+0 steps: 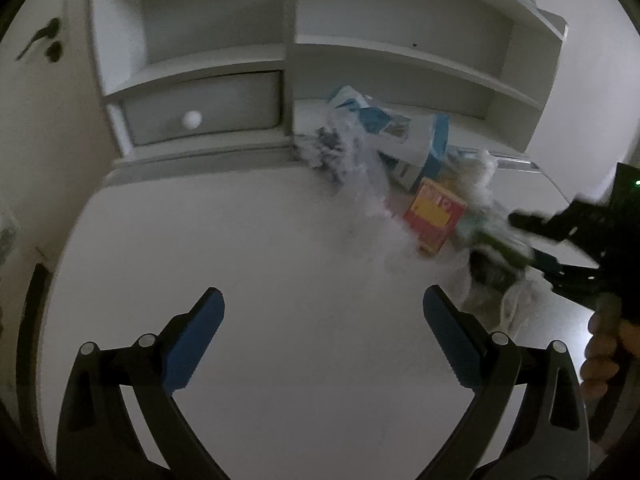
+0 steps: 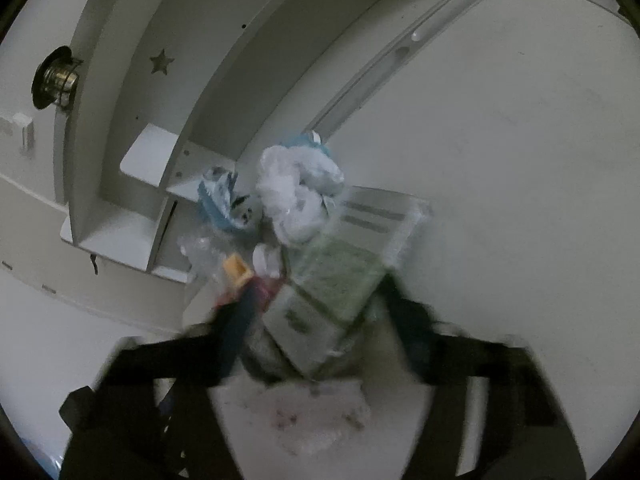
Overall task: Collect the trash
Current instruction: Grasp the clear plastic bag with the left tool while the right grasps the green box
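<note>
A heap of trash lies at the back right of the white desk: a blue and white bag, crumpled clear plastic, a red and yellow box and a green packet. My left gripper hangs open over bare desk in front of the heap, with nothing between its blue pads. My right gripper comes in from the right. In the blurred right wrist view the right gripper has the green packet filling the gap between its fingers, which appear to press on it. White crumpled plastic lies behind.
A white shelf unit with a knobbed drawer stands along the back of the desk, close behind the trash. A clear flat plastic piece lies beside the heap. A person's hand holds the right gripper's handle.
</note>
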### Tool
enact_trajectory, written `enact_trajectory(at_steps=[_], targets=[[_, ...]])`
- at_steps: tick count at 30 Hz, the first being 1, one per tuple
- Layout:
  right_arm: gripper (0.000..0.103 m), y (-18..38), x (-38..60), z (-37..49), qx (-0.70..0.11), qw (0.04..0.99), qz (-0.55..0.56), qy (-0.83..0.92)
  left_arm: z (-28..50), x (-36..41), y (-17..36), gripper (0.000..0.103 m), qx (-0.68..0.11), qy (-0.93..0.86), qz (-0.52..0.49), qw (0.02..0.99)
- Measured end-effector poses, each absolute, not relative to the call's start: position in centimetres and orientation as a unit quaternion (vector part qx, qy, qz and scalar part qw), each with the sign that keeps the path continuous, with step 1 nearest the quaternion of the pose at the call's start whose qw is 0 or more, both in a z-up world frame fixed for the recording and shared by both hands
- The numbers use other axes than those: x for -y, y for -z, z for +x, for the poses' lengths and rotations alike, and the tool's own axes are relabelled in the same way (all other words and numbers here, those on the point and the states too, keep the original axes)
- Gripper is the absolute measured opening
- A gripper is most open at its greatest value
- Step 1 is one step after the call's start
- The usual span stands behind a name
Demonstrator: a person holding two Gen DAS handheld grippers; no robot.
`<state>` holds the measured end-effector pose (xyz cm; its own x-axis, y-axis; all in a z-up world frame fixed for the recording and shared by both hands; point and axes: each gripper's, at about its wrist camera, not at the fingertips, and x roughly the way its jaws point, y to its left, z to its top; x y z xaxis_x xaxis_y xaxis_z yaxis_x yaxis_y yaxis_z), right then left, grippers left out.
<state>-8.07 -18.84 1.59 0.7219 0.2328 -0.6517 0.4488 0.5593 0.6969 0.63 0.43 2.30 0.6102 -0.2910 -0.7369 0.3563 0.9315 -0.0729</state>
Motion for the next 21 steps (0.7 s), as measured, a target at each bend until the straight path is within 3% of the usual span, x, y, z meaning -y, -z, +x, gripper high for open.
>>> enact_trajectory(at_steps=[6,7,8,11,14,21], targets=[[0.018,-2.9,18.5,-7.7,-0.359,0.827,0.426,0.070,4.5,2.4,-1.0,0.094,-0.430,0.205,0.050,0.878],[0.017,-3.3,18.5,-7.8,-0.357,0.832,0.419,0.071,4.9,2.7,-0.7,0.081,-0.436,0.209,0.047,0.874],[0.015,-3.7,18.5,-7.9,-0.354,0.837,0.410,0.073,5.3,2.9,-0.5,0.054,-0.441,0.215,0.044,0.870],[0.012,-5.5,18.7,-8.5,-0.341,0.858,0.375,0.089,5.7,2.9,-0.1,0.029,-0.447,0.231,0.030,0.864],[0.012,-7.4,18.6,-9.2,-0.324,0.883,0.318,0.116,5.1,2.3,-0.9,0.020,-0.431,0.231,0.021,0.872],[0.012,-9.0,18.1,-11.6,-0.306,0.911,0.228,0.159,2.7,-0.5,-2.7,0.017,-0.404,0.217,-0.004,0.889]])
